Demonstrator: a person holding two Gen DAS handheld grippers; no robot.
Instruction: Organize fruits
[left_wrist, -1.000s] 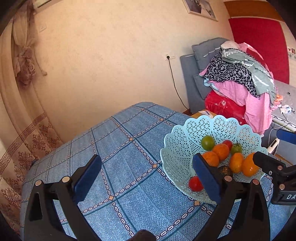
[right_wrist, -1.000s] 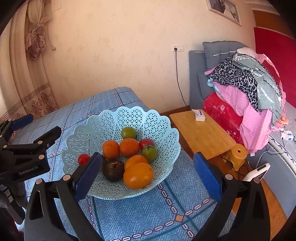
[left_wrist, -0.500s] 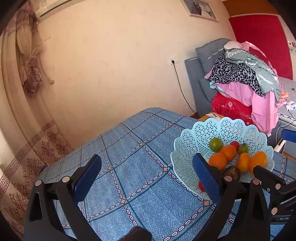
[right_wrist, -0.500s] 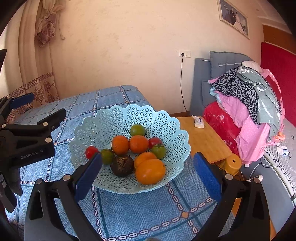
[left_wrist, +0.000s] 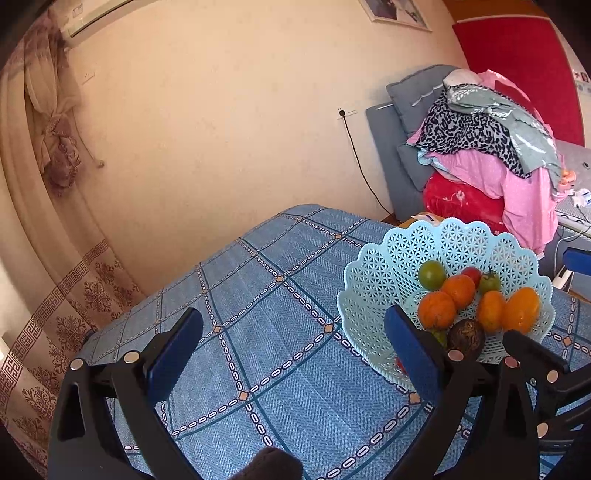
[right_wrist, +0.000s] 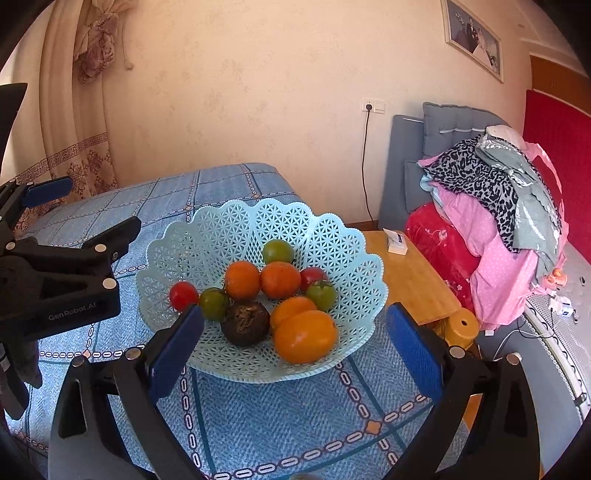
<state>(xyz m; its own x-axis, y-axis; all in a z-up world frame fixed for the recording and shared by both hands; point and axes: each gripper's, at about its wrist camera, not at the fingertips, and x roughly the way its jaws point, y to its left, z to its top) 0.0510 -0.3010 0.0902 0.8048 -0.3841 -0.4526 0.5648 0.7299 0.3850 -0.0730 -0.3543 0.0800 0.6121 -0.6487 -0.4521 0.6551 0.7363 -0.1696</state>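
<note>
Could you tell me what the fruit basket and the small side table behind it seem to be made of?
The fruit basket looks like moulded plastic: pale blue, slightly glossy, with a uniform lattice and a scalloped rim. The side table looks like bamboo or light wood: matt honey-coloured top with faint straight grain; which of the two I cannot tell.

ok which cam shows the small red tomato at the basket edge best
The right wrist view: the red tomato sits in plain sight against the left wall of the basket. In the left wrist view only a red sliver shows; the left gripper's finger hides the rest.
</note>
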